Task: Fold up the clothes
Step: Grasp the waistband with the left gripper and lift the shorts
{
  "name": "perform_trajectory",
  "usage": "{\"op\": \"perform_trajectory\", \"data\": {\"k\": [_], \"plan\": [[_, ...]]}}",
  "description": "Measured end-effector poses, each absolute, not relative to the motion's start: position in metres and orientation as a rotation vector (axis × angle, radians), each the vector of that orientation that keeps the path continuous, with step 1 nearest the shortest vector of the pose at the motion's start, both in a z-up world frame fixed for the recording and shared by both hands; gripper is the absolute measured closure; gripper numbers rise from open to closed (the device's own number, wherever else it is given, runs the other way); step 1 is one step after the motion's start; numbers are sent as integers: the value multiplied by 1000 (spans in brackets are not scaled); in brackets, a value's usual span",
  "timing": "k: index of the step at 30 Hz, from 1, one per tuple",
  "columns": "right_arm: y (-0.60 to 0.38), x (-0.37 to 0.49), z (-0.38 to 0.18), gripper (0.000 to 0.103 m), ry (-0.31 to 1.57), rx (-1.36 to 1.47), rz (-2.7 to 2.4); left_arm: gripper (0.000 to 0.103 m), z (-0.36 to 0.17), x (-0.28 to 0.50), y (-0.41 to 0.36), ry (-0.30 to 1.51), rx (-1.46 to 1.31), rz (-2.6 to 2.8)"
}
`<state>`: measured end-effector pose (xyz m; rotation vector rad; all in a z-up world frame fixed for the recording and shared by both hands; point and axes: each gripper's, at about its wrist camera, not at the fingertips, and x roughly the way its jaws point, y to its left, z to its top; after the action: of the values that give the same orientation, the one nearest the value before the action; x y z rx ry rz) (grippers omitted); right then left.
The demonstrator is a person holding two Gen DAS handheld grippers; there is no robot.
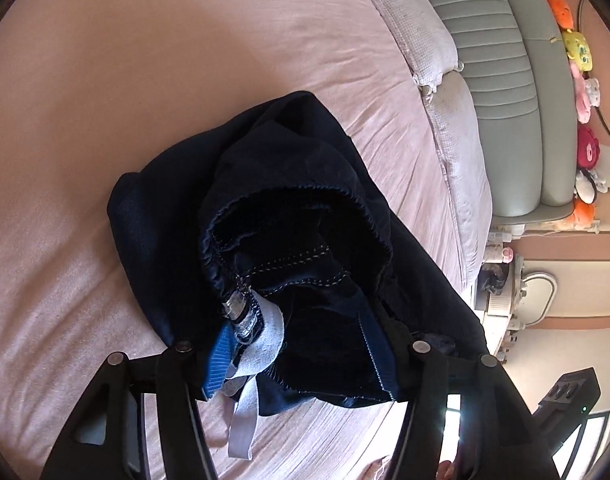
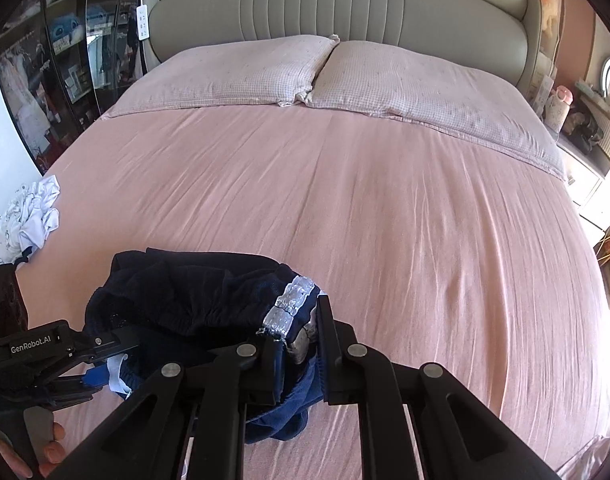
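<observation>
Now navy garment inside right claw

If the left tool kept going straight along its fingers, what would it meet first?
Most likely the dark navy garment: it lies bunched between and ahead of the open left tool, with the pink bedsheet beneath and beyond it.

The navy garment is soft matt cloth with a shiny silver stripe. The bedsheet is smooth pink cloth. The headboard looks like ribbed leather.

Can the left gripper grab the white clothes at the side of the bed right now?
Probably not yet. The left gripper is open, its fingers around the navy garment, and the white clothes lie apart, farther along the bed's edge. Nothing blocks the way, though.
</observation>
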<state>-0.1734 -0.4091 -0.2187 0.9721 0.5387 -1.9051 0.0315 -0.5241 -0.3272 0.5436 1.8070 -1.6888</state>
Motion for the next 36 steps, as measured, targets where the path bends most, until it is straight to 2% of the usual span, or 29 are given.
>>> {"op": "perform_trajectory", "data": {"k": [5, 10, 12, 13, 14, 20, 23, 27, 32, 36], "plan": [[-408, -178, -220, 93, 512, 1004, -1917, 47, -328, 36, -529, 1794, 419, -1679], [-408, -179, -224, 93, 484, 1019, -1907, 48, -328, 31, -530, 1756, 441, -1696], [-407, -179, -224, 93, 469, 1025, -1900, 63, -328, 32, -531, 1749, 447, -1667], [-407, -179, -224, 93, 460, 1027, -1899, 82, -328, 33, -531, 1745, 450, -1652], [-407, -179, -224, 93, 449, 1037, -1899, 88, -329, 35, -532, 1745, 451, -1634], [-403, -188, -229, 93, 356, 1117, -1893, 88, -332, 30, -537, 1731, 514, -1655], [-402, -189, -232, 93, 403, 1123, -1923, 88, -331, 36, -542, 1791, 457, -1696], [-397, -196, -236, 95, 443, 1145, -1960, 88, -315, 40, -554, 1637, 537, -1761], [-389, -206, -229, 95, 413, 1159, -1988, 88, -304, 53, -571, 1637, 548, -1781], [-386, -202, -223, 95, 412, 1138, -2005, 88, -280, 48, -579, 1455, 641, -1857]]}}
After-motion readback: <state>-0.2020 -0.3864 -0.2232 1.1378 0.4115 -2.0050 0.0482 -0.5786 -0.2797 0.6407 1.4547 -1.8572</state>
